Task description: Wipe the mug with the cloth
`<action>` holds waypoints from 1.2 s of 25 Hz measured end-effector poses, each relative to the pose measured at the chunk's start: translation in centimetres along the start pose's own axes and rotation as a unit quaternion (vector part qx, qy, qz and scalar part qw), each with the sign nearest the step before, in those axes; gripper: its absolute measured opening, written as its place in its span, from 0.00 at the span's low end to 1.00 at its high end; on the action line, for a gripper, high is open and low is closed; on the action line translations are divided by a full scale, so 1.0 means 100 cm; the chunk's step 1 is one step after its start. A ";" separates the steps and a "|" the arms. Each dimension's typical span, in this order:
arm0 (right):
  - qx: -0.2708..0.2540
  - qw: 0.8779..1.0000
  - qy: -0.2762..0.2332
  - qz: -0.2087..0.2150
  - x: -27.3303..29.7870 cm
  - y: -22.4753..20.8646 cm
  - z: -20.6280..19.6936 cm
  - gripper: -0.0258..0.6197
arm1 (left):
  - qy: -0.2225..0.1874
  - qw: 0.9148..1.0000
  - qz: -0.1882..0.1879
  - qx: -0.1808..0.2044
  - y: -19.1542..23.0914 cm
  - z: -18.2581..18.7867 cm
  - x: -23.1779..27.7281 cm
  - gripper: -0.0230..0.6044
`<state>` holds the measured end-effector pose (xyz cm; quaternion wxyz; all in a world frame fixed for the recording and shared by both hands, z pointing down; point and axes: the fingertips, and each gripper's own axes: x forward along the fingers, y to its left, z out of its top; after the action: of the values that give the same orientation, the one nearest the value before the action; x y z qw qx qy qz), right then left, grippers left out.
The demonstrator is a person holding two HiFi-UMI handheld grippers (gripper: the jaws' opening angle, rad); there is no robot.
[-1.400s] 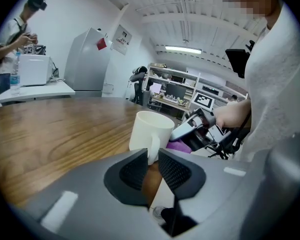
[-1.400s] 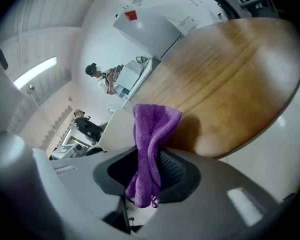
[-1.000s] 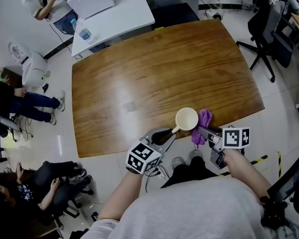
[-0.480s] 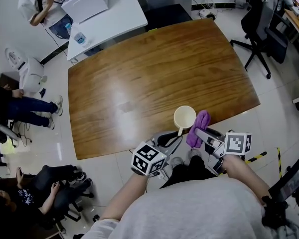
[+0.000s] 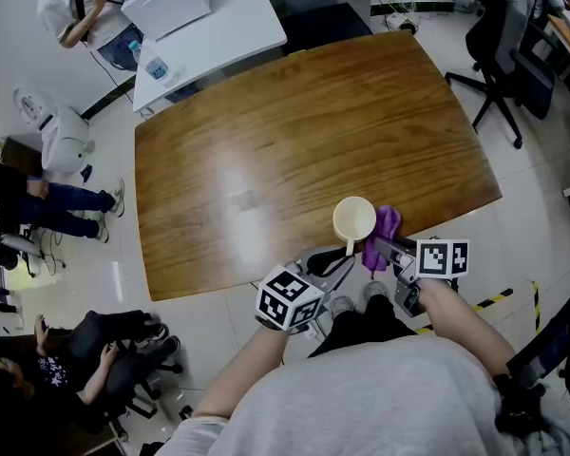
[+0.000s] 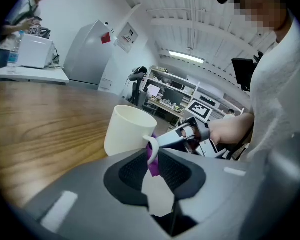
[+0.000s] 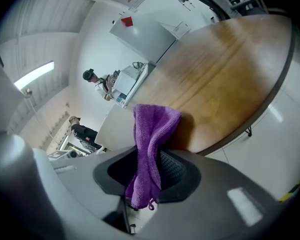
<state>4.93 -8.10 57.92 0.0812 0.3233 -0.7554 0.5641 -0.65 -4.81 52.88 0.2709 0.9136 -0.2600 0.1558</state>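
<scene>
A cream mug (image 5: 354, 220) is upright near the front edge of the wooden table (image 5: 266, 150). My left gripper (image 5: 340, 257) reaches it from the front and is shut on its handle (image 6: 152, 145); the mug's body (image 6: 126, 131) rises just beyond the jaws. A purple cloth (image 5: 382, 234) hangs right beside the mug on its right, pinched in my right gripper (image 5: 384, 249). In the right gripper view the cloth (image 7: 151, 129) stands up folded between the pads, with its lower end dangling, and my right gripper (image 7: 147, 171) is shut on it. The mug is hidden in that view.
A white table (image 5: 218, 27) with a box and a water bottle (image 5: 158, 66) stands past the far left corner. A black office chair (image 5: 502, 46) is at the far right. Several people sit or stand at the left (image 5: 28, 202).
The right gripper with the cloth has shifted a little beside the mug, closer to the table edge. The left gripper keeps its hold on the handle; the mug has barely moved.
</scene>
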 end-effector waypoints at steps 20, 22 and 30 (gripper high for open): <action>0.083 0.992 -0.065 0.071 -0.014 0.044 0.012 0.21 | -0.001 1.000 -0.024 -0.015 -0.007 0.002 0.008 0.11; 0.071 0.995 -0.056 0.049 -0.008 0.033 0.007 0.21 | 0.000 1.000 -0.027 -0.014 -0.008 0.003 0.008 0.11; 0.047 0.998 -0.033 0.006 0.004 0.011 -0.008 0.21 | -0.005 0.999 -0.040 -0.005 -0.009 0.002 0.007 0.11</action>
<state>3.75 -7.38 57.53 0.0376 0.3409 -0.7322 0.5884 0.45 -4.55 52.61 0.2800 0.9227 -0.2255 0.1392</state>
